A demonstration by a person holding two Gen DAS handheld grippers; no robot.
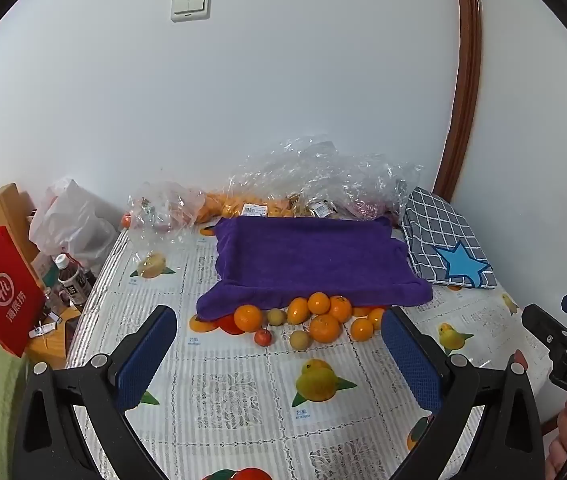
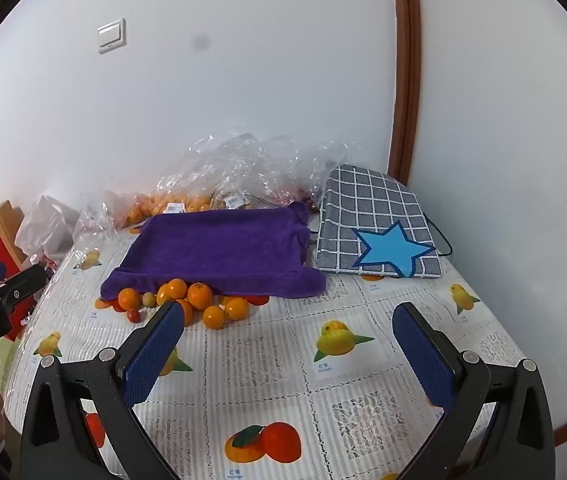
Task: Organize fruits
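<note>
1. White wall behind; surface (image 2: 383, 364) wears a fruit-print plastic cloth. A purple towel (image 2: 219, 248) lies mid-surface, a checked pad with a blue star (image 2: 379, 232) to its right, and crinkled clear bags (image 2: 251, 164) against the wall.
2. Fruit pile (image 1: 319, 320) sits at the towel's near edge, partly tucked under the hem: several oranges (image 1: 324, 328), two small greenish-tan fruits (image 1: 299, 339), and one small red fruit (image 1: 263, 337). Fruits touch one another.
3. Left claw (image 1: 279, 360): jaws wide apart, nothing between them, pile just ahead. Right claw (image 2: 287, 356): jaws wide apart, empty, pile ahead toward its left finger.
4. Handling judgement: oranges are light, round and firm, with a dimpled skin that should grip the textured pads; they are likely to roll if nudged. Take hold across the widest part.
5. Small red fruit looks smooth, possibly slippery; close gently and centred.
6. Risk: pulling one orange may set its neighbours rolling; start with an outer fruit.
</note>
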